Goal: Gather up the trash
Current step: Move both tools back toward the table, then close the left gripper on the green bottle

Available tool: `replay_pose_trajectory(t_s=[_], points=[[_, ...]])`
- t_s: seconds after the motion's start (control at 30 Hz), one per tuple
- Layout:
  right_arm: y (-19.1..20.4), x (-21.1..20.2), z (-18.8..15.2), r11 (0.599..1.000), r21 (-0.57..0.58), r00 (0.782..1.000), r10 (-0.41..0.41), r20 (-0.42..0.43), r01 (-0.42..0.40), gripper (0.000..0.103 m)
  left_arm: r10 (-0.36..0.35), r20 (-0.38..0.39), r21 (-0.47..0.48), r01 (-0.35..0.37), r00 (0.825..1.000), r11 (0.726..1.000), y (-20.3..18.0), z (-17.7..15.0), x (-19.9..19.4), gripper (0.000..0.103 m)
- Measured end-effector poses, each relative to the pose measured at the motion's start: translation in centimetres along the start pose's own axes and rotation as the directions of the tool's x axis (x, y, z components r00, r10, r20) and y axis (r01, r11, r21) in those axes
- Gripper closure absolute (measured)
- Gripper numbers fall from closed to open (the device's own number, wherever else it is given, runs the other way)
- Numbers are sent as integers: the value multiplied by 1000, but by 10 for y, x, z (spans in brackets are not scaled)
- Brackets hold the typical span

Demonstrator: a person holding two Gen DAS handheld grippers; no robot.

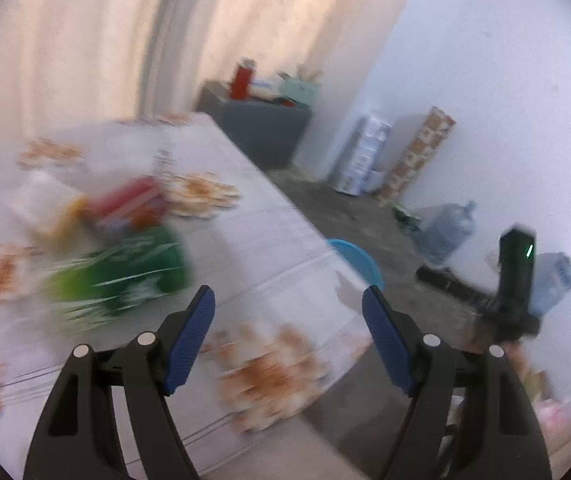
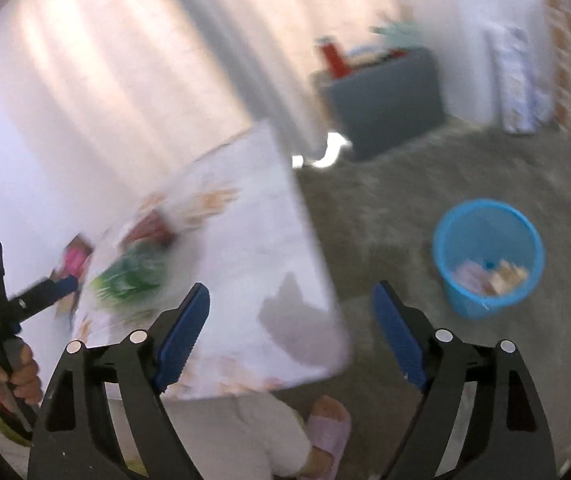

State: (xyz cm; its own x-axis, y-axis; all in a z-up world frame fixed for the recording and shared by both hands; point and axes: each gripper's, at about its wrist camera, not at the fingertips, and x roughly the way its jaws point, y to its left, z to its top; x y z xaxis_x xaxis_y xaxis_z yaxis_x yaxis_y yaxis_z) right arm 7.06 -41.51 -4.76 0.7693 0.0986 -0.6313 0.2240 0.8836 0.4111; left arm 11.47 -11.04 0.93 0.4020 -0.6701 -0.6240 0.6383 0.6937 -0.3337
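pale curtains (image 1: 85, 40) glow with daylight behind a floral-clothed worktop (image 1: 269, 248); at two o'clock, a grey cabinet (image 1: 261, 132) stands against a white wall (image 1: 485, 60) on bare concrete floor (image 2: 385, 208).

No writing can be read in either view. The green packet (image 1: 121, 276) and the red packet (image 1: 129, 200) on the table carry print, but blur smears it. The boxes (image 1: 361, 156) against the wall are just as unclear.

Wrappers (image 2: 133, 268) lie on the worktop (image 2: 269, 240) at frame left; the bin (image 2: 489, 256) stands on the floor (image 2: 385, 208) at right.
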Motion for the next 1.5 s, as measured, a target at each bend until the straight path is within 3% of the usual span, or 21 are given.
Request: replay_pose_trajectory(t_s=[0.07, 0.2, 0.33, 0.53, 0.7, 0.77, 0.9, 1.17, 1.27, 1.33, 1.37, 1.4, 1.5], points=[[25, 10, 5, 998, -45, 999, 48, -9, -49, 23, 54, 24, -14, -54, 998, 998, 14, -13, -18, 28], [70, 31, 10, 984, -91, 988, 149, -34, -151, 22, 92, 46, -107, -87, 995, 990, 47, -32, -40, 28], [102, 64, 16, 951, -30, 947, 304, -105, -309, 22, 69, 57, -257, -52, 996, 965, 87, -51, -53, 28], [136, 130, 34, 932, 79, 905, 363, -222, -354, 22, -24, 74, -442, 55, 997, 896, 131, -71, -51, 28], [151, 170, 39, 943, 115, 899, 334, -283, -314, 22, -79, 95, -519, 117, 992, 847, 150, -86, -45, 28], [156, 189, 38, 941, 138, 884, 338, -323, -309, 22, -95, 95, -545, 132, 991, 828, 156, -90, -42, 28], [162, 202, 23, 922, 198, 841, 385, -380, -332, 21, -111, 93, -566, 144, 990, 812, 163, -94, -38, 28], [191, 162, -16, 896, 178, 781, 442, -441, -406, 21, -92, 91, -609, 128, 992, 783, 187, -97, -52, 28], [204, 150, -43, 870, 203, 732, 489, -475, -449, 21, -68, 103, -634, 118, 992, 765, 195, -101, -63, 25], [210, 146, -59, 842, 232, 685, 532, -498, -486, 21, -50, 106, -646, 107, 993, 756, 199, -102, -69, 23], [214, 143, -71, 824, 249, 650, 557, -517, -508, 21, -36, 105, -655, 96, 994, 750, 202, -103, -72, 22], [216, 141, -78, 817, 255, 635, 567, -525, -518, 21, -26, 102, -662, 87, 994, 745, 204, -103, -74, 21], [214, 135, -91, 813, 257, 629, 571, -527, -523, 21, 11, 79, -691, 47, 997, 722, 208, -101, -76, 20]])
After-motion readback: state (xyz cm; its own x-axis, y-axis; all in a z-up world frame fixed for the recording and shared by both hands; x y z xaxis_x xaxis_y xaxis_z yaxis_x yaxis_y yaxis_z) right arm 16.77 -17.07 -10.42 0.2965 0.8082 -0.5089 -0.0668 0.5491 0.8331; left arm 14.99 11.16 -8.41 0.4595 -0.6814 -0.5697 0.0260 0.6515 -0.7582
